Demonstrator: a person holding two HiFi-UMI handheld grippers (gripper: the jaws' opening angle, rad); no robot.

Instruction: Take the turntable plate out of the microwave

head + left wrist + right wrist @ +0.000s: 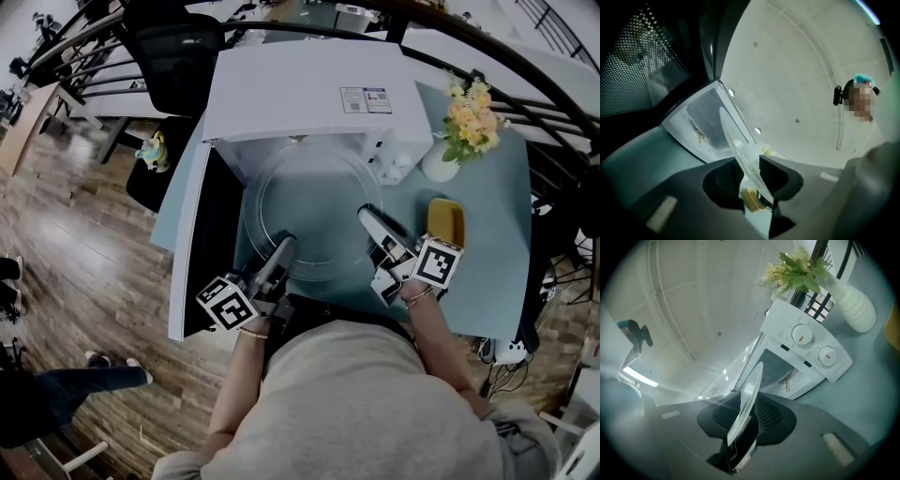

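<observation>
- Turntable plate [314, 211]: clear glass, round. I am holding it up between both grippers, over the near middle of the table [502, 253]. It is sitting level in front of the microwave's open mouth, with its far rim reaching up to that mouth.
- Left gripper [281, 251]: I am clamping it on the plate's near-left rim. In the left gripper view the glass edge is running between the two dark jaws, which are pressing on it from both sides.
- Right gripper [370, 220]: I am clamping it on the plate's right rim. In the right gripper view the plate is standing edge-on between the jaws, and they are closing on it.
- Microwave [300, 94]: white, standing at the table's far edge. Its cavity is facing me.
- Microwave door [192, 234]: hanging wide open on the left, reaching toward the table's near left corner.
- Control panel [806, 341]: two round knobs are showing on it, to the right of the cavity.
- White vase [439, 161]: standing just beside the microwave's right front corner. It is carrying yellow flowers [472, 117].
- Yellow object [445, 222]: lying on the table's right half, just beside my right gripper.
- Black chair [178, 52]: standing beyond the table's far left corner.
</observation>
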